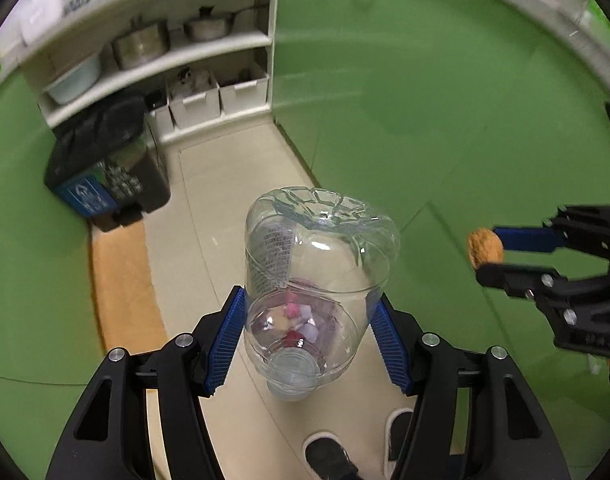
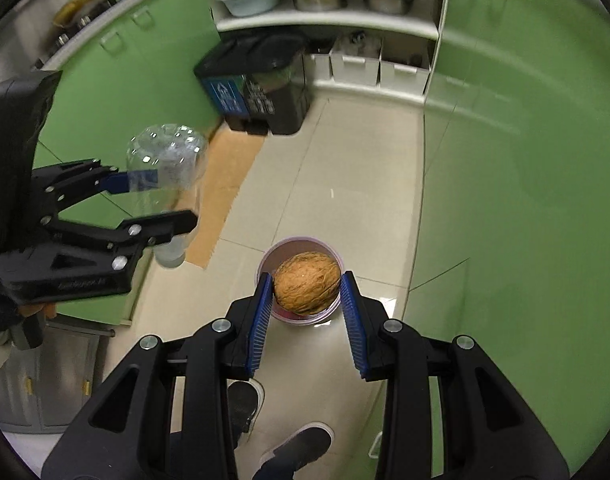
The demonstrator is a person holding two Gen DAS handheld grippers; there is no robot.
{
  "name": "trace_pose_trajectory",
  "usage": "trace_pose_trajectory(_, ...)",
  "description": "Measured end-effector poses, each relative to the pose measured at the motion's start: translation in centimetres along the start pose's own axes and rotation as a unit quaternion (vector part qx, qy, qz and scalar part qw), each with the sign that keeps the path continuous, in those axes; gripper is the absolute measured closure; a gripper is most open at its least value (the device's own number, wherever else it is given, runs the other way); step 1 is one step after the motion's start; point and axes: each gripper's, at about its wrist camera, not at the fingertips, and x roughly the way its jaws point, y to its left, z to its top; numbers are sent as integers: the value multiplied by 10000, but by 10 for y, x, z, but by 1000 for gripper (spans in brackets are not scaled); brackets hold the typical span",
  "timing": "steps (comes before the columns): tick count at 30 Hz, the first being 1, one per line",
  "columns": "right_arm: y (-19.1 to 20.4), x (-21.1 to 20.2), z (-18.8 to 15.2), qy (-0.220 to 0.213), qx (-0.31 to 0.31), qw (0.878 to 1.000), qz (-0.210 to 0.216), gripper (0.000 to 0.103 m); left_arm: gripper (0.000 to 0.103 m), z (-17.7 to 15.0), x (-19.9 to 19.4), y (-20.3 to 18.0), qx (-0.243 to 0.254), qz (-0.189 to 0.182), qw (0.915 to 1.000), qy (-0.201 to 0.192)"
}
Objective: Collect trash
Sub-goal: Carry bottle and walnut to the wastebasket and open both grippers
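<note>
Both tongs loaded: left gripper (image 1: 305, 336) clamps plastic bottle (image 1: 317, 264), right gripper (image 2: 307, 292) pinches walnut (image 2: 307, 282). Both held above floor; trash bin (image 2: 261, 80) ahead, nothing dropped yet.

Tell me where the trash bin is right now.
The black trash bin stands on the floor at the far end, against the green cabinets on the left, just in front of the open shelves holding pots.
</note>
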Motion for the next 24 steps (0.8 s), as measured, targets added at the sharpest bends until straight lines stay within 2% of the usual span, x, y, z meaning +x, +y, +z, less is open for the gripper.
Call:
trace_pose_trajectory(1,-1,16,-5,29,0,10000,10,68,42,-3,12,5,-40,-38,10000,6)
trace_pose_trajectory(2,-2,29,-8,56,-12,10000,-1,68,33,-6,25,10,-88,-59,9999,6)
trace_pose_trajectory(3,-4,39,-11,79,-18,10000,-11,68,8,-9,34,14,-132,-62,9999,-2)
trace_pose_trajectory(4,-6,51,-14,107,-17,9999,-11,68,5,-11,46,19,-202,-84,9998,-34)
trace_pose_trajectory(9,-7,87,-16,165,-57,9998,-30,68,5,-21,72,34,-348,7,9994,38)
trace_pose_trajectory(22,20,141,3,291,-370,9986,229,67,5,-45,54,73,-770,189,9968,58)
trace_pose_trajectory(23,21,144,3,288,-374,9986,236,54,5,-48,53,75,-786,213,9967,55)
trace_pose_trajectory(24,23,148,5,296,-374,9986,238,19,5,-49,54,76,-800,230,9965,49)
